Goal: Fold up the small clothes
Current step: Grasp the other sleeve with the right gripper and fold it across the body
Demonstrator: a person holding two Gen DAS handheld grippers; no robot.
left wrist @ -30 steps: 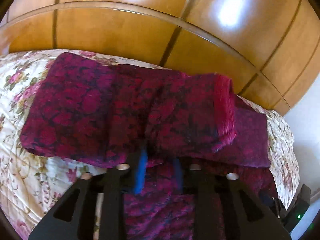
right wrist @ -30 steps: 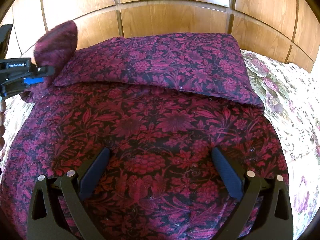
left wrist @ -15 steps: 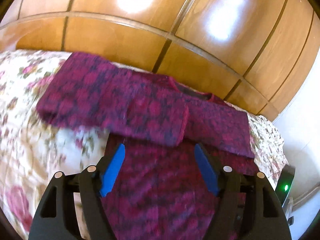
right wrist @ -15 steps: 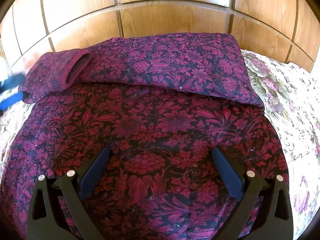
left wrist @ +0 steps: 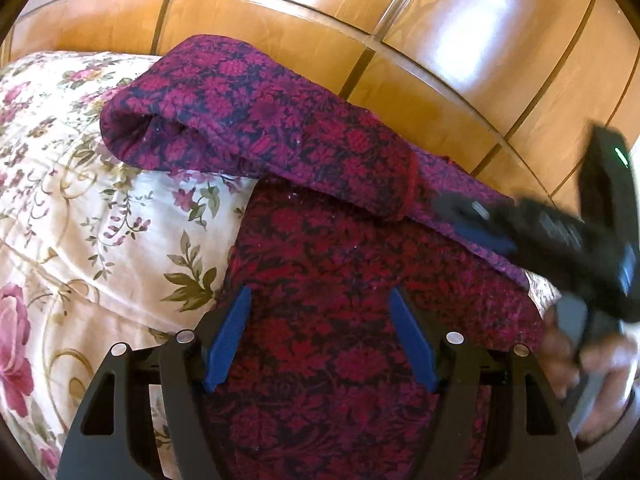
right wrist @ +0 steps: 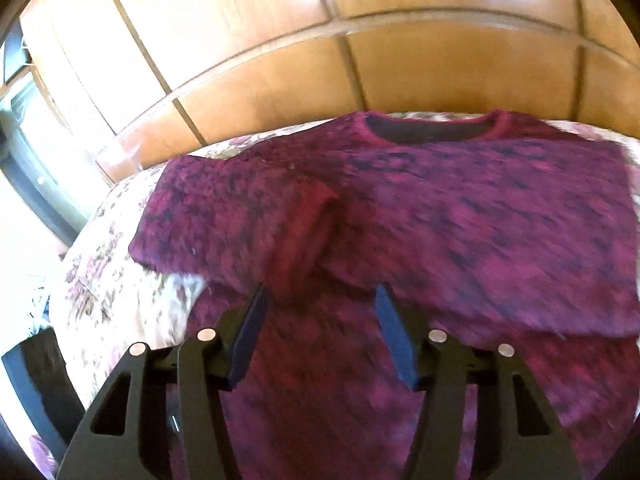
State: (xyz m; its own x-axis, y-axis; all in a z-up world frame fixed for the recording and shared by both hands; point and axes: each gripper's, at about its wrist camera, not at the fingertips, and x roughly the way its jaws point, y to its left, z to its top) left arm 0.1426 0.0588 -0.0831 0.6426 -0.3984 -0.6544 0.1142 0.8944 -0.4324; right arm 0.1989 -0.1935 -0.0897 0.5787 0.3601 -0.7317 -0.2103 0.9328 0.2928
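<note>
On the flowered bedspread (left wrist: 80,216), close to the wooden headboard (left wrist: 280,28), lies the dark red sweater (left wrist: 340,300), with its left sleeve (left wrist: 256,120) folded across the chest. The left gripper (left wrist: 320,340) hangs over the sweater's body with jaws apart and nothing between them. The right gripper (right wrist: 320,332) has just been closing; its jaws are apart above the cloth near the sleeve cuff (right wrist: 304,232), gripping nothing.

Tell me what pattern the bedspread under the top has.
Cream with pink roses and green leaves, a floral print; the bedspread shows best in the left wrist view.
</note>
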